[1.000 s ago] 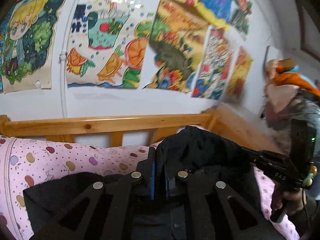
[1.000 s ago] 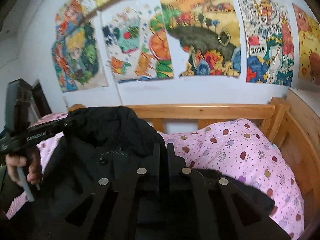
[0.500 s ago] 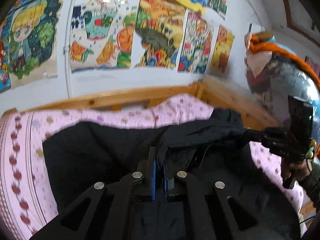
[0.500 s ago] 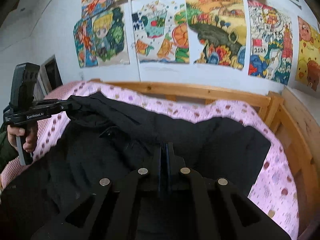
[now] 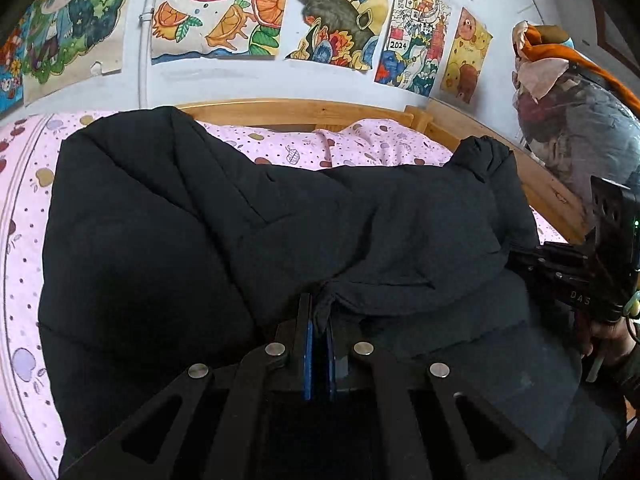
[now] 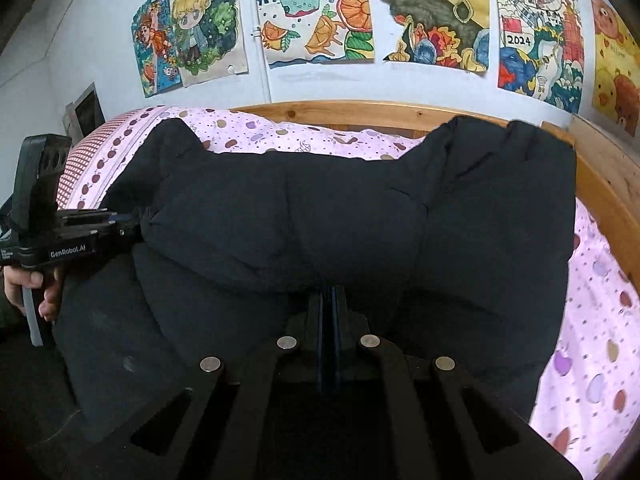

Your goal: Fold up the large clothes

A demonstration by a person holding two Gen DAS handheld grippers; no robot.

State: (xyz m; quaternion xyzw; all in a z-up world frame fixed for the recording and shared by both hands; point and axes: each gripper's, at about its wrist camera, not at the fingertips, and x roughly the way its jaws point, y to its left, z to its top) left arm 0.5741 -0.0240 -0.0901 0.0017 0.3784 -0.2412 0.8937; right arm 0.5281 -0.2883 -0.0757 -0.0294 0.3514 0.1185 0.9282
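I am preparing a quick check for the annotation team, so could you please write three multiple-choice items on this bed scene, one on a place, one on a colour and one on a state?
1. Where does the black jacket lie?
A. On the pink bedsheet
B. On a bare floor
C. On a wall hook

2. What colour is the bed frame?
A. White painted metal
B. Light wood
C. Dark blue

3. In what state is the left gripper?
A. Wide open above the jacket
B. Shut on nothing
C. Shut on a fold of the jacket

Answers:
1. A, the jacket spreads across the fruit-patterned sheet in both views.
2. B, the rail behind the jacket is pale, knotted wood.
3. C, a pinch of black fabric sits between its closed blue pads; the right gripper grips the jacket likewise.
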